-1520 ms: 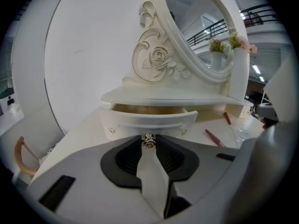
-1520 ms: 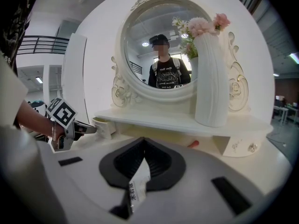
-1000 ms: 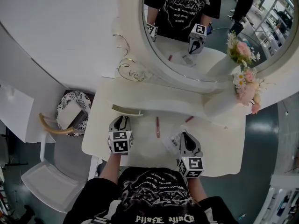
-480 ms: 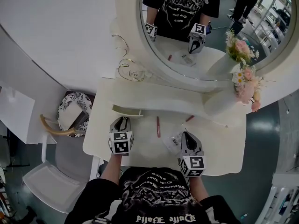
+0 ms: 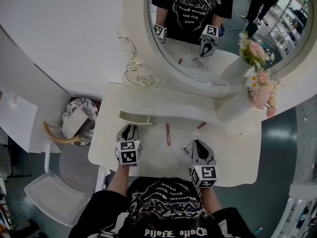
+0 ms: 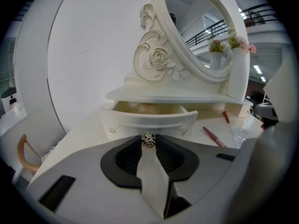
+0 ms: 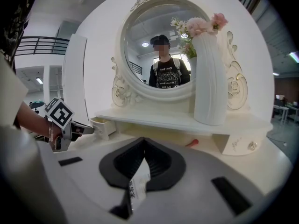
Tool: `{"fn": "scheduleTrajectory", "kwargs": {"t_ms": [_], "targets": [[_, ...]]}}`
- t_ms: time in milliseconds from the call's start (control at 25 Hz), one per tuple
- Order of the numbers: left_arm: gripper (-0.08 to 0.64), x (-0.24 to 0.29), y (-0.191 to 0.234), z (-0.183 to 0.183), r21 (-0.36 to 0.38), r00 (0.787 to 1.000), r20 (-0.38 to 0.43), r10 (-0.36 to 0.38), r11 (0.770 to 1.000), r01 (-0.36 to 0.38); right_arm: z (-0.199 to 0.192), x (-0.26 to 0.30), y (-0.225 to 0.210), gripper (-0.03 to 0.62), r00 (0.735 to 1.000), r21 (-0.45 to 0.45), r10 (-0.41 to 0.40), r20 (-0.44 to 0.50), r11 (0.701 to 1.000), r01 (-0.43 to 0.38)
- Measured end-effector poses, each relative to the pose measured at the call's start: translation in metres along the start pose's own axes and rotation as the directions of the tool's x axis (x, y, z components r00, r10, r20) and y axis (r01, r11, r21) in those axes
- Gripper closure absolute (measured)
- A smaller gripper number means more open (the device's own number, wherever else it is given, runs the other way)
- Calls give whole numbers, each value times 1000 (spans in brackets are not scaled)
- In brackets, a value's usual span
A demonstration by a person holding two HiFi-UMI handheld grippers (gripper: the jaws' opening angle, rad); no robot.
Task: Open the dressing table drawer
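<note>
The small white left drawer [image 5: 134, 116] [image 6: 147, 119] of the dressing table stands pulled partly out from under the shelf, its inside showing. My left gripper [image 5: 130, 128] [image 6: 148, 143] is shut on the drawer's little metal knob [image 6: 148, 140], which is pinched between the black pads. In the right gripper view the left gripper [image 7: 83, 130] reaches to that drawer [image 7: 103, 126]. My right gripper [image 5: 195, 145] [image 7: 143, 154] hovers over the tabletop's front right, shut on a thin clear packet [image 5: 182, 150] with a white label [image 7: 138, 185].
A tall white vase with pink flowers [image 5: 234, 109] [image 7: 211, 78] stands on the shelf at the right, below the oval mirror [image 5: 218, 29]. A red pen [image 5: 167, 134] lies mid-table. A second small drawer [image 7: 240, 145] sits shut at the right. A white chair [image 5: 49, 187] stands left of the table.
</note>
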State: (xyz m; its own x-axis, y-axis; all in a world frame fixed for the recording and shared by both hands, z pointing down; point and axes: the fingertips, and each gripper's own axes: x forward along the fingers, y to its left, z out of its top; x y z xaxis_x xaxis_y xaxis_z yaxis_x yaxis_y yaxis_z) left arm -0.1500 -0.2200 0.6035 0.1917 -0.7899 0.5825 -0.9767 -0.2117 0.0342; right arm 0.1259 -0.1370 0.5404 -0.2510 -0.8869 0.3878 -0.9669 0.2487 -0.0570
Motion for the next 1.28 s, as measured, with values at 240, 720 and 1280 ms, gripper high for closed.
{"fn": "scheduleTrajectory", "kwargs": {"t_ms": [240, 720, 1280], "targets": [[457, -1, -1, -1, 6, 1000, -2, 0, 1000, 0, -3, 0, 0, 581, 1000, 2, 1, -5, 1000, -1], [457, -4, -2, -3, 4, 1000, -4, 1, 1000, -1, -6, -2, 0, 581, 1000, 4, 1, -9, 1000, -1], [457, -7, -1, -6, 2, 1000, -2, 8, 1000, -8, -8, -5, 3, 581, 1000, 4, 9, -9, 1000, -9]]}}
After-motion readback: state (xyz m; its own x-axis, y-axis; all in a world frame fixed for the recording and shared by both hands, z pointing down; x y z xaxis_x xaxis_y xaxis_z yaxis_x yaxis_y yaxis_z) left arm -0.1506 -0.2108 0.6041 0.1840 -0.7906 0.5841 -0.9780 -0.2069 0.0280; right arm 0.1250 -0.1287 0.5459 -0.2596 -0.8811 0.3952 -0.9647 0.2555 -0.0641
